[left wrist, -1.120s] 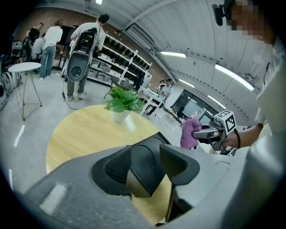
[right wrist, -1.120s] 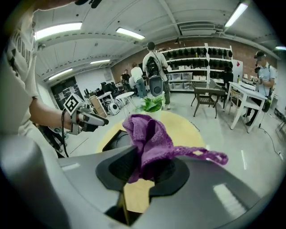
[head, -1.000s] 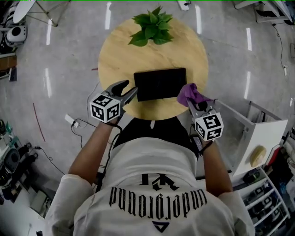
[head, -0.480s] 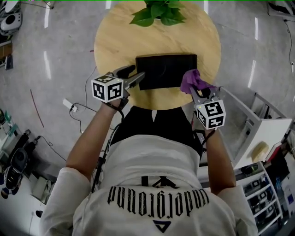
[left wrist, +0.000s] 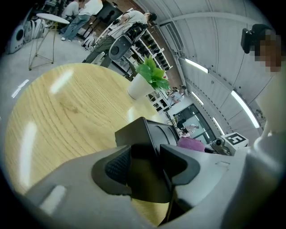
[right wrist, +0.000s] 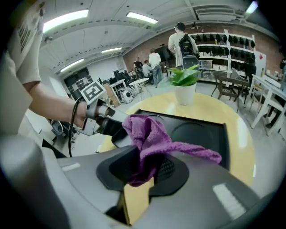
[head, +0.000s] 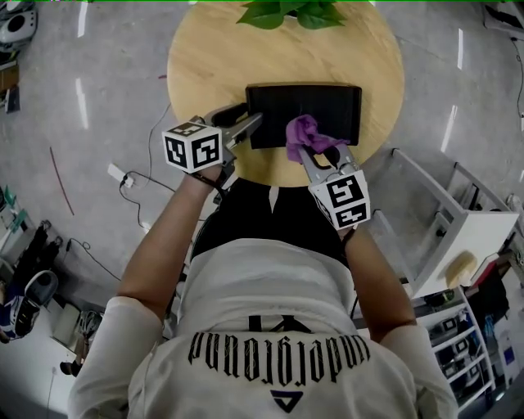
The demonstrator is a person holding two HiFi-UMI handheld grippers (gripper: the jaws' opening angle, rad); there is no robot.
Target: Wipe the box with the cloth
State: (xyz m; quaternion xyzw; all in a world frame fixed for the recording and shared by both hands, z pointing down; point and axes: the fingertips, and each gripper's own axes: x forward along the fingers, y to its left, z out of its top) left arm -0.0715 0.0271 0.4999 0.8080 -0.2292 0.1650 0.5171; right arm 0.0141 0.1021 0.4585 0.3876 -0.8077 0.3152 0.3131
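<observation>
A flat black box [head: 319, 102] lies on the round wooden table [head: 205, 57]. My left gripper [head: 250, 116] is at the box's near left corner. In the left gripper view the box [left wrist: 147, 132] fills the gap between the jaws of this gripper [left wrist: 145, 156], which have just been closing on it. My right gripper [head: 321, 151] is shut on a purple cloth [head: 304, 132]. The cloth rests on the box top by its near edge, left of the middle. In the right gripper view the cloth [right wrist: 152, 134] bunches up out of that gripper [right wrist: 149, 165] and drapes over the box [right wrist: 196, 129].
A potted green plant [head: 291, 12] stands at the table's far edge behind the box. A white frame and shelves [head: 458, 221] stand close on the right. A cable with a plug [head: 123, 176] lies on the floor to the left. People stand far back in the room [right wrist: 181, 40].
My right gripper has carried the cloth left, from the box's near right corner onto its top near the middle. My left gripper has come down onto the box's near left corner.
</observation>
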